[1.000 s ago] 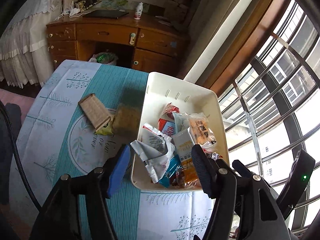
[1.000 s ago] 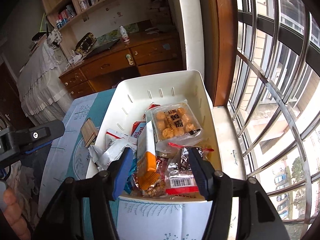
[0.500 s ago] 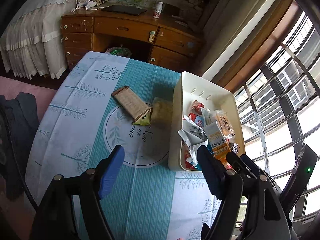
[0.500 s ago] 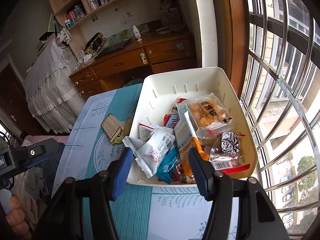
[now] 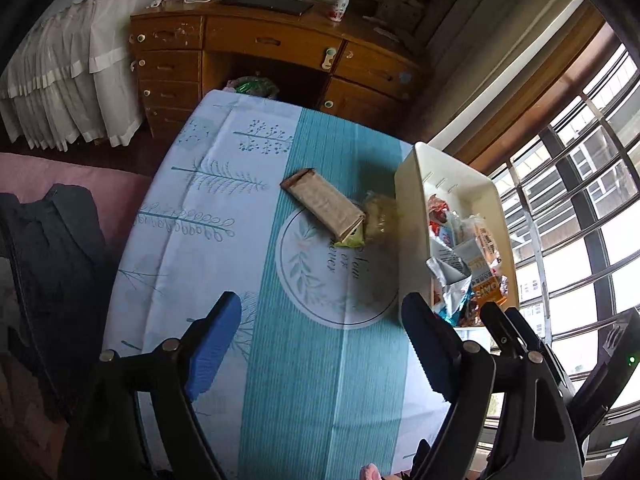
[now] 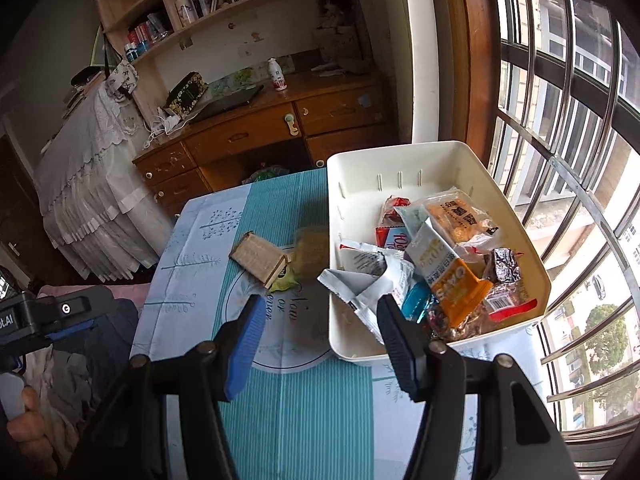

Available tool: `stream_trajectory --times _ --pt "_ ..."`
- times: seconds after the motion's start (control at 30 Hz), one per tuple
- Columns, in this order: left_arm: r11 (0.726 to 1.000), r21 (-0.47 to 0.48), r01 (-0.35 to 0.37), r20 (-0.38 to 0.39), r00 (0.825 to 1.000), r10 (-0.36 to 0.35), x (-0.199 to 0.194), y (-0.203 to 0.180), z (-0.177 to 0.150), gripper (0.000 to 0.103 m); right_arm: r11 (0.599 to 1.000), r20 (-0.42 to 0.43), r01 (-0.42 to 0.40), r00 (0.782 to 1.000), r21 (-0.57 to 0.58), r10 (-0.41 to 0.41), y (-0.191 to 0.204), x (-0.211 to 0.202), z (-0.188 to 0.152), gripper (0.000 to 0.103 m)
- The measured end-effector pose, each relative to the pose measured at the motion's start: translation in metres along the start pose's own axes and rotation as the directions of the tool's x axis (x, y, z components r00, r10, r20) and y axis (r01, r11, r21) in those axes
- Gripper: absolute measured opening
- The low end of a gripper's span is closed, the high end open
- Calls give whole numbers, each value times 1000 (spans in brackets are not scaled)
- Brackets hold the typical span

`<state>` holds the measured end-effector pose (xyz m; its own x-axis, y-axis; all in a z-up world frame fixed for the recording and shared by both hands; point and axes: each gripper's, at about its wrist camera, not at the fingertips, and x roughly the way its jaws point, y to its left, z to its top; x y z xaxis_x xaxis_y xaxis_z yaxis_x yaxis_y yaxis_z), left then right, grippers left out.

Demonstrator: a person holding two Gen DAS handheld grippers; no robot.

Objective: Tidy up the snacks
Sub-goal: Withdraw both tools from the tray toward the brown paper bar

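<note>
**Sorting mostly done, three snacks left out**

Most snacks already lie heaped in the white bin. Just left of it on the bench: a brown packet, green packet, clear bag. Left gripper jaws, just widened, stand empty; right gripper jaws part-open, empty.

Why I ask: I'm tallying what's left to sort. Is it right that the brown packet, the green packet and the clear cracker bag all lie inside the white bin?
No. The brown packet, green packet and cracker bag lie on the tablecloth beside the white bin, not inside it, as the right wrist view shows.
</note>
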<state>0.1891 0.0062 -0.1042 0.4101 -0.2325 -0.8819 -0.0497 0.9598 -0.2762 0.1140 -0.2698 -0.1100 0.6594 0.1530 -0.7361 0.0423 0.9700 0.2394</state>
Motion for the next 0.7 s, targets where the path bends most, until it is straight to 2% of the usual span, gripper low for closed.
stream_trajectory --times 0.17,0.33,0.53,0.63,0.7 --pt "1000 -17 -13 -112 994 11 15 26 13 81 999 1 36 999 15 -36 25 4 -10 58" --pt "999 -42 -18 -182 983 10 29 44 31 81 996 -14 90 996 -2 -90 48 13 -24 58" --pt "988 -154 0 -208 978 -33 44 58 55 81 978 -27 168 985 -125 -173 79 33 -34 58" --pt "975 -222 0 -214 976 -49 56 61 66 81 972 -42 161 984 -171 -170 89 44 -36 58" --pt "969 -245 -21 -211 977 -32 65 60 73 81 970 -47 151 986 -190 -163 93 52 -35 58"
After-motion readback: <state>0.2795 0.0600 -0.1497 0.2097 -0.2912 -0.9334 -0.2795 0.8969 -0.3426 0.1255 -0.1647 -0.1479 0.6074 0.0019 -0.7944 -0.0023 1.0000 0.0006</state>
